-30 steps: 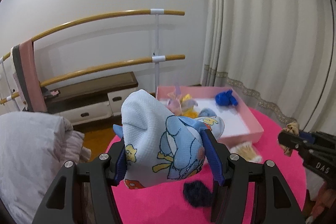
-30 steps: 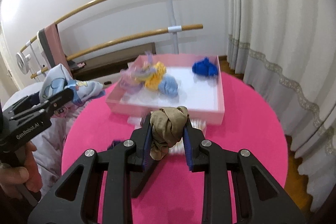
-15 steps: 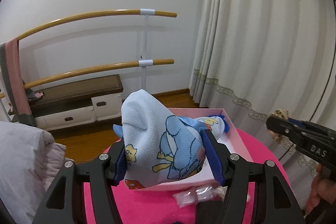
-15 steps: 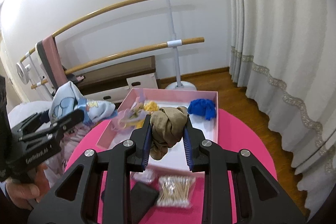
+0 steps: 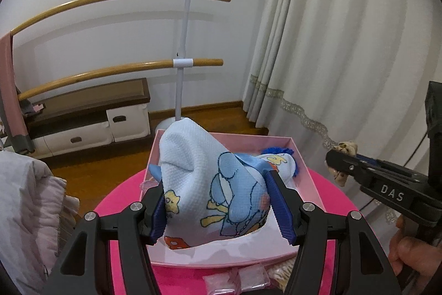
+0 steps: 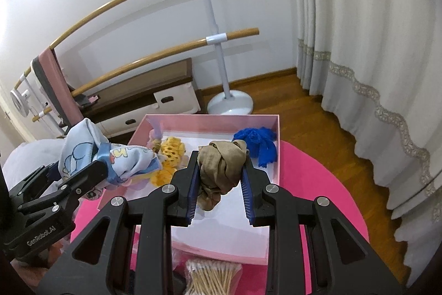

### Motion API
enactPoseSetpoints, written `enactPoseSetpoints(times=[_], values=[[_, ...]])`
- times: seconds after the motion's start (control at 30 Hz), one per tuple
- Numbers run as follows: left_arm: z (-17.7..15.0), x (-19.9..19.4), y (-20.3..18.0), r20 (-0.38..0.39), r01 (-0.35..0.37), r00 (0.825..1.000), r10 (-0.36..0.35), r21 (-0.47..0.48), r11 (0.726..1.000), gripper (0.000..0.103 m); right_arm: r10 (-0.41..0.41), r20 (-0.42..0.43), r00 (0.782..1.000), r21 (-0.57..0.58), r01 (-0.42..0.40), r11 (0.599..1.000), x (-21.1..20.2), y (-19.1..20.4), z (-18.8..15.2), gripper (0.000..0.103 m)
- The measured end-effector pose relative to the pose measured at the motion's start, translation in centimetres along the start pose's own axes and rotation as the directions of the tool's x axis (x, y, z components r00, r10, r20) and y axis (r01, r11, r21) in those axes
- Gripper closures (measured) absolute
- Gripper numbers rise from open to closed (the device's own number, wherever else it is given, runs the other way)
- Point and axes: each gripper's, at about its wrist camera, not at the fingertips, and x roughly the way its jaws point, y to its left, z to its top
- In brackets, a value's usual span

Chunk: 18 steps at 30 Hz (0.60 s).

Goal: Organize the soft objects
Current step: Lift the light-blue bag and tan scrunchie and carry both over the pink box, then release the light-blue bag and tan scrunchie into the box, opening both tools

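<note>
My left gripper (image 5: 221, 208) is shut on a pale blue cartoon-print cloth (image 5: 210, 184) and holds it above the near left part of the pink box (image 5: 309, 179). It also shows in the right wrist view (image 6: 91, 156). My right gripper (image 6: 219, 188) is shut on a knotted tan cloth (image 6: 221, 167) and holds it above the middle of the pink box (image 6: 277, 145). In the box lie a blue knit piece (image 6: 257, 143), a yellow knit piece (image 6: 168, 154) and a pale sheer cloth, partly hidden.
The box sits on a round pink table (image 6: 326, 184). A bag of cotton swabs (image 6: 212, 278) and small clear packets (image 5: 243, 279) lie in front of the box. A wooden barre stand (image 6: 215, 46), a low cabinet (image 5: 83, 115), curtains (image 5: 331, 46) and bedding (image 5: 25, 212) surround the table.
Both grippers have risen and moved forward over the pink box, each still holding its cloth. The box now lies under them rather than ahead.
</note>
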Motion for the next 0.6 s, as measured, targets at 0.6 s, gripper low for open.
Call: enactPoseSetpoints(times=[0.6], values=[[-0.6, 3.7, -1.4, -0.064, -0.015, 0.998, 0.014, -0.018, 1.0, 0.041, 0.001, -0.056, 0.998, 0.025, 0.0, 1.0, 2.9, -1.0, 0.1, 0.078]])
